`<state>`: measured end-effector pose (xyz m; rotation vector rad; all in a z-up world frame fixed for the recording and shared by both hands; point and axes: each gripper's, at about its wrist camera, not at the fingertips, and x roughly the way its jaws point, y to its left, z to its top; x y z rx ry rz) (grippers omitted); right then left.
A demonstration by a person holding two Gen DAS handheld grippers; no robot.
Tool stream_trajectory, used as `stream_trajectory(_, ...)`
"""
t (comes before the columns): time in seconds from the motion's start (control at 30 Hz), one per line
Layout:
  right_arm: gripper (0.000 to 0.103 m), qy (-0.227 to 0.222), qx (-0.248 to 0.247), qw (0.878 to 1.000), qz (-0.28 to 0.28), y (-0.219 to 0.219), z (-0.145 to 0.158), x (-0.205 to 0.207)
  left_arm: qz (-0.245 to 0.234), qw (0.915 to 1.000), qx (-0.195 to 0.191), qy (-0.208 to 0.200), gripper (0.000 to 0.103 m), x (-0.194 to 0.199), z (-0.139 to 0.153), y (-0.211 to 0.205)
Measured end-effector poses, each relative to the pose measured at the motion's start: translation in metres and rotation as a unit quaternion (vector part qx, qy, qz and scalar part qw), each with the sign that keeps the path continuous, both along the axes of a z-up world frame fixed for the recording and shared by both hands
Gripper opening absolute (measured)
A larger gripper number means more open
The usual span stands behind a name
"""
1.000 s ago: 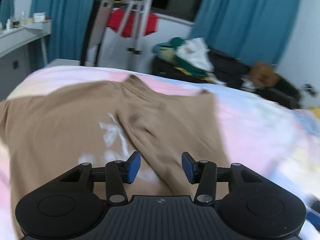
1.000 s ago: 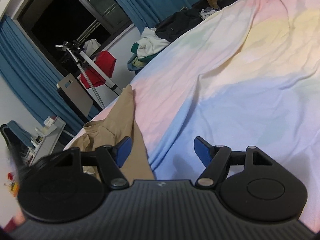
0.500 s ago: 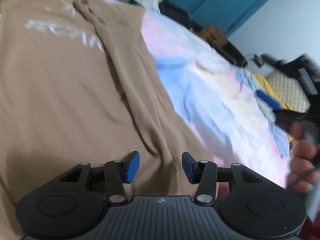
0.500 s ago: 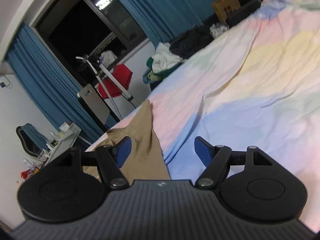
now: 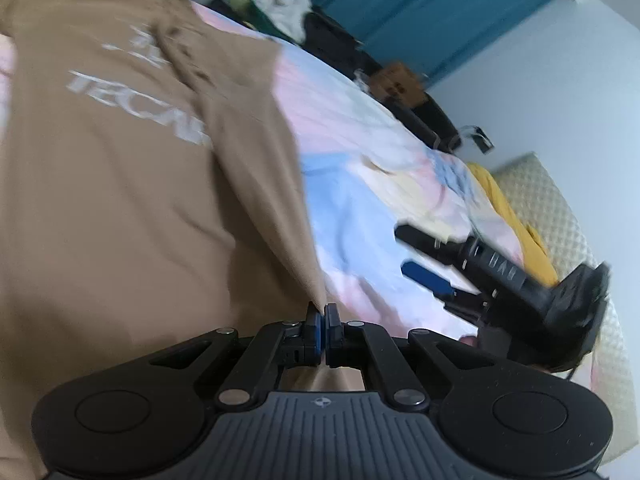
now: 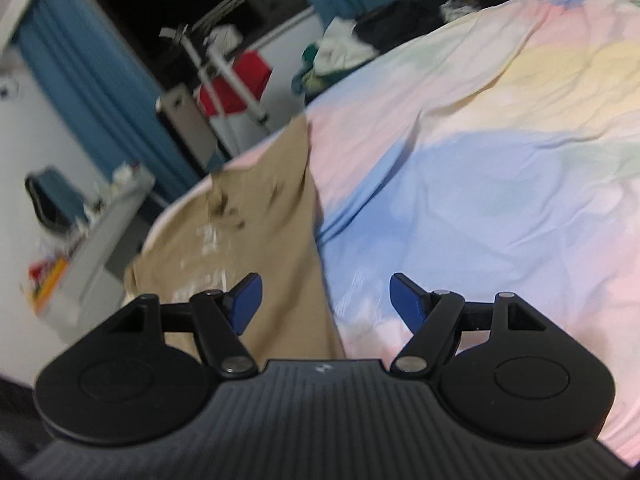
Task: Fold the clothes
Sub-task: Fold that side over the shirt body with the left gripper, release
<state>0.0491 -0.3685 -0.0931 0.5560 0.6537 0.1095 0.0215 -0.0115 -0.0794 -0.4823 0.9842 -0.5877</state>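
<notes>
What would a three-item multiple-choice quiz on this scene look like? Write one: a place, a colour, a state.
1. Where does the tan shirt lie?
A. on the pastel bedsheet
B. on a chair
C. on the floor

2. What colour are the curtains behind the bed?
A. red
B. blue
C. white

3. How do the two grippers stand?
A. both open
B. left gripper shut on the shirt's corner, right gripper open
C. both shut on the shirt

Answers:
1 A: the shirt is spread flat across the sheet in both views.
2 B: blue drapes hang by the wall.
3 B: the left pads pinch the tan corner; the right fingers are wide apart with nothing between them.
</notes>
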Motion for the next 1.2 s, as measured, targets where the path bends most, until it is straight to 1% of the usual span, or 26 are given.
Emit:
stream_trajectory(0.03, 0.073, 0.008, -0.005, 1.000, 0.009, 0.004, -0.002, 0.003, 0.004, 0.9999, 0.008, 0.004, 0.001, 0.002, 0.002, 0.009)
stream_trajectory(0.07, 0.073, 0.017, -0.009, 1.000, 0.018, 0.007, -0.005, 0.005, 0.008, 0.9996, 0.025, 0.006, 0.001, 0.006, 0.001, 0.015)
stream_trajectory(0.1, 0.073, 0.025, -0.012, 0.999, 0.024, 0.011, -0.007, 0.008, 0.012, 0.9990, 0.043, 0.009, 0.001, 0.008, -0.004, 0.021)
stream_trajectory(0.13, 0.073, 0.032, -0.015, 0.999, 0.030, 0.014, -0.008, 0.009, 0.015, 0.9985, 0.051, 0.016, 0.001, 0.011, -0.010, 0.025)
stream_trajectory(0.23, 0.073, 0.046, -0.025, 0.998, 0.043, 0.021, -0.011, 0.013, 0.022, 0.9973, 0.051, 0.047, 0.002, 0.020, -0.036, 0.028)
stream_trajectory(0.27, 0.073, 0.047, -0.028, 0.997, 0.048, 0.023, -0.012, 0.013, 0.022, 0.9971, 0.055, 0.049, 0.002, 0.020, -0.041, 0.027)
stream_trajectory(0.33, 0.073, 0.049, -0.033, 0.996, 0.065, 0.029, -0.012, 0.012, 0.017, 0.9968, 0.068, 0.040, 0.002, 0.021, -0.048, 0.023)
stream_trajectory(0.47, 0.073, 0.043, -0.037, 0.992, 0.112, 0.044, -0.011, 0.010, 0.007, 0.9976, 0.068, 0.010, 0.005, 0.013, -0.042, 0.018)
stream_trajectory(0.57, 0.072, 0.042, -0.038, 0.989, 0.138, 0.053, -0.011, 0.009, 0.009, 0.9984, 0.055, -0.001, 0.005, 0.006, -0.040, 0.020)
stream_trajectory(0.7, 0.072, 0.044, -0.041, 0.990, 0.125, 0.052, -0.008, 0.006, 0.011, 0.9994, 0.030, -0.015, 0.005, 0.000, -0.034, 0.024)
stream_trajectory(0.8, 0.072, 0.040, -0.026, 0.992, 0.120, 0.047, -0.007, 0.005, 0.011, 0.9995, 0.010, -0.027, 0.003, -0.004, -0.029, 0.027)
stream_trajectory(0.83, 0.072, 0.038, -0.021, 0.992, 0.122, 0.047, -0.007, 0.005, 0.010, 0.9994, -0.002, -0.033, 0.003, -0.004, -0.027, 0.027)
stream_trajectory(0.97, 0.072, 0.030, -0.002, 0.988, 0.149, 0.050, -0.005, 0.002, 0.011, 0.9964, -0.057, -0.061, 0.003, -0.004, -0.020, 0.023)
stream_trajectory(1.1, 0.072, 0.026, 0.016, 0.983, 0.179, 0.054, -0.003, 0.000, 0.021, 0.9932, -0.085, -0.076, 0.003, -0.005, -0.016, 0.022)
stream_trajectory(1.2, 0.073, 0.004, 0.033, 0.981, 0.193, 0.052, 0.005, -0.009, 0.036, 0.9908, -0.101, -0.082, 0.002, -0.006, -0.012, 0.030)
